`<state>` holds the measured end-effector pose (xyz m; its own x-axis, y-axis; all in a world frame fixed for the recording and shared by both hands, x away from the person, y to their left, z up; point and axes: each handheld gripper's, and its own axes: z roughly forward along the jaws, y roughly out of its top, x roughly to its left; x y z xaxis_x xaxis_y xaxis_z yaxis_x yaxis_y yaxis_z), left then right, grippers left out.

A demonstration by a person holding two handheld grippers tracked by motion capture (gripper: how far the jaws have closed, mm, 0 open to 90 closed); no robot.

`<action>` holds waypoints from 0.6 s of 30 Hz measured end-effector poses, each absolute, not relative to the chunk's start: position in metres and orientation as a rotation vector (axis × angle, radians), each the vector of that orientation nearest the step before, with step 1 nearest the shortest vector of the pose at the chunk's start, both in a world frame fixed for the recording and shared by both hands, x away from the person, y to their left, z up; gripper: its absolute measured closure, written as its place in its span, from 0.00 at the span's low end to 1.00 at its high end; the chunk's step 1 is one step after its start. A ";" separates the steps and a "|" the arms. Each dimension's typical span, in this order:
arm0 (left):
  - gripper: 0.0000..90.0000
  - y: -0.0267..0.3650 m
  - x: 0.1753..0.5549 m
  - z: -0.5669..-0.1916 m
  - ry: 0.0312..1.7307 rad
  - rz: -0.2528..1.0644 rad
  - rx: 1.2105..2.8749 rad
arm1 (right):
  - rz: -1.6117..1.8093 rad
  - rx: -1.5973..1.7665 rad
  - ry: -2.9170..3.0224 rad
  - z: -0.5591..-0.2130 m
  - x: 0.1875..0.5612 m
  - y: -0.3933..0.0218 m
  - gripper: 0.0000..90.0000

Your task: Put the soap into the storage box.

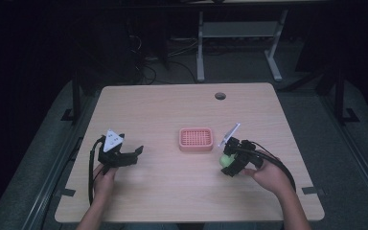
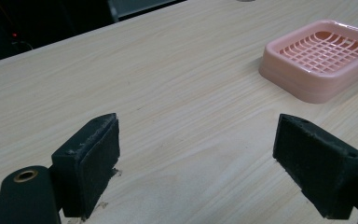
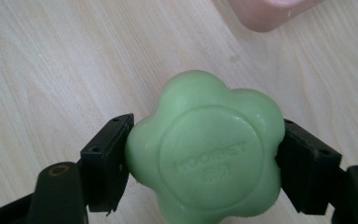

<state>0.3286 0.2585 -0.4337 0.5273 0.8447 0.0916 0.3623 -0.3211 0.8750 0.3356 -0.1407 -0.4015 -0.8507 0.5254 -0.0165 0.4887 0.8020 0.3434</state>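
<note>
High view: R claw [image 1: 226, 163] clamps green soap [image 1: 227, 159] by its sides, near pink tray [image 1: 196, 139] for drop-in | L claw [image 1: 136, 154] wide open, empty, idle on desk [image 1: 172, 191]

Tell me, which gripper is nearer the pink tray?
Right. The right gripper, holding the green soap, sits just off the pink tray's corner; the left gripper waits farther off, jaws open.

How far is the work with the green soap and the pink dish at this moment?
Done: the right gripper is shut on the green flower-shaped soap, one jaw on each side of it. In hand: the soap sits in the jaws close to the pink soap dish, on the person's right of it. Left: the dish holds nothing, so the soap probably must go in and be released. The left gripper is open over bare table.
</note>
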 end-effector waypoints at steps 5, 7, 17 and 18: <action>0.16 0.259 0.329 -0.434 0.995 0.702 1.903 | 0.499 0.806 2.877 -0.399 0.341 -0.137 0.29; 0.16 0.259 0.329 -0.434 0.992 0.703 1.903 | 0.513 0.812 2.882 -0.398 0.344 -0.136 0.29; 0.16 0.259 0.329 -0.433 0.994 0.703 1.901 | 0.530 0.783 2.876 -0.388 0.358 -0.126 0.29; 0.16 0.259 0.329 -0.434 0.994 0.703 1.900 | 0.532 0.782 2.878 -0.387 0.359 -0.124 0.29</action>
